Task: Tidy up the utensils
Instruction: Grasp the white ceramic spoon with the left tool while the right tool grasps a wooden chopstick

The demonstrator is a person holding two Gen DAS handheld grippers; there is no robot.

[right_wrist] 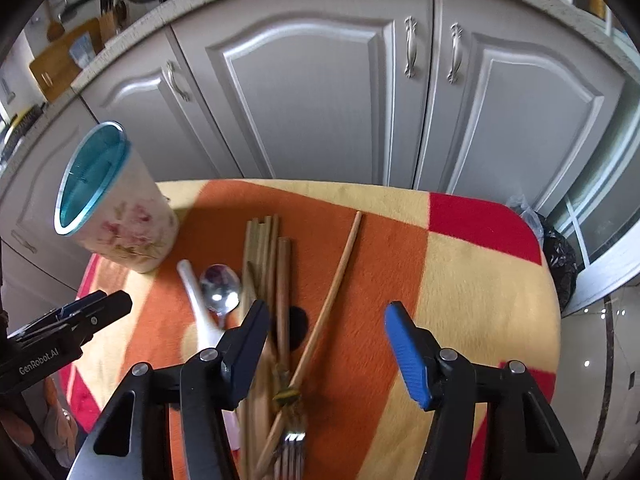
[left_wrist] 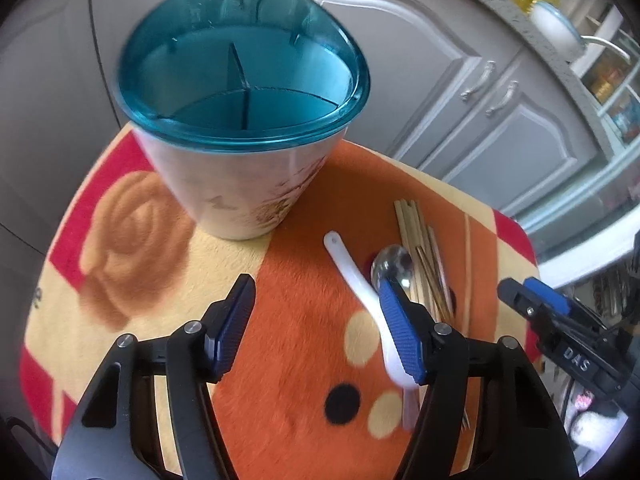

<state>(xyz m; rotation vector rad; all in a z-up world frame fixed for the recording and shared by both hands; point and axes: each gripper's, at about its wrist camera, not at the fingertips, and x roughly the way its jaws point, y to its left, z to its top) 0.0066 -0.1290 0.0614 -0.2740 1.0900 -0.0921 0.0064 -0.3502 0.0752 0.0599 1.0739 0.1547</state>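
My landmark is the utensil holder (left_wrist: 244, 120), a pale flowered cup with a teal divided insert, standing upright on the patterned cloth (left_wrist: 296, 360) at its far edge; every compartment I can see into is empty, so by my reading no utensil has yet been sorted. Near the holder's base, on the side toward my right gripper, lie the white spoon (left_wrist: 356, 280), the metal spoon (right_wrist: 221, 294) just beside it, then the bundle of chopsticks (right_wrist: 264, 256), with a single chopstick (right_wrist: 340, 280) lying slantwise farther from the holder. A fork (right_wrist: 294, 450) shows at the bottom edge of the right wrist view, farthest from the holder. My left gripper (left_wrist: 316, 328) has its jaws partly apart over bare cloth with nothing between them, one pad in front of the white spoon. My right gripper (right_wrist: 326, 346) is likewise partly spread, above the chopsticks, gripping nothing. I judge the task at its start: all pieces remain to be lifted and dropped into the holder.
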